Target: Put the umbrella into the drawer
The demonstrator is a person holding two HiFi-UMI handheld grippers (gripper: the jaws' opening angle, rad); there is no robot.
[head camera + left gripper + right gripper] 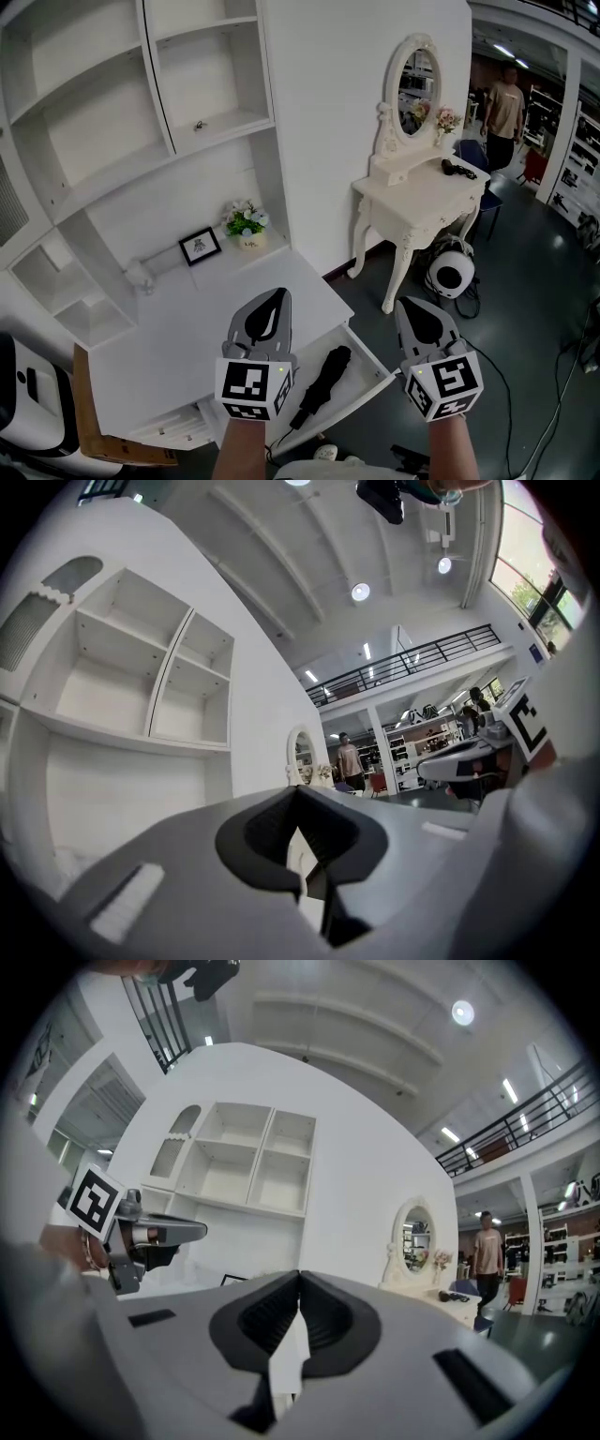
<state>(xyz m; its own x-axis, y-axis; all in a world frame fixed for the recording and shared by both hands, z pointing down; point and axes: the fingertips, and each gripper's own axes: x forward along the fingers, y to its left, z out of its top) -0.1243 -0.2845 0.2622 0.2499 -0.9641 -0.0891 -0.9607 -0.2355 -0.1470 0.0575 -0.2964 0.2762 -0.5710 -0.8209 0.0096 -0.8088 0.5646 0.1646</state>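
Right hand-held gripper (298,1279), jaws together

Left tongs (280,294) and right tongs (404,303), both closed and empty

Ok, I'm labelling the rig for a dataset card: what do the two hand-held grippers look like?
Both match: the left hand-held gripper and right hand-held gripper have grey tapered jaws lined in black. Each carries a white cube printed with black square markers. No cables or sleeves show.

- Drawer (366,370): left part hidden behind L gripper (277,296) cube.
- Frame (200,246) pic: too small to read.
- White machine (28,398): cut by left edge.
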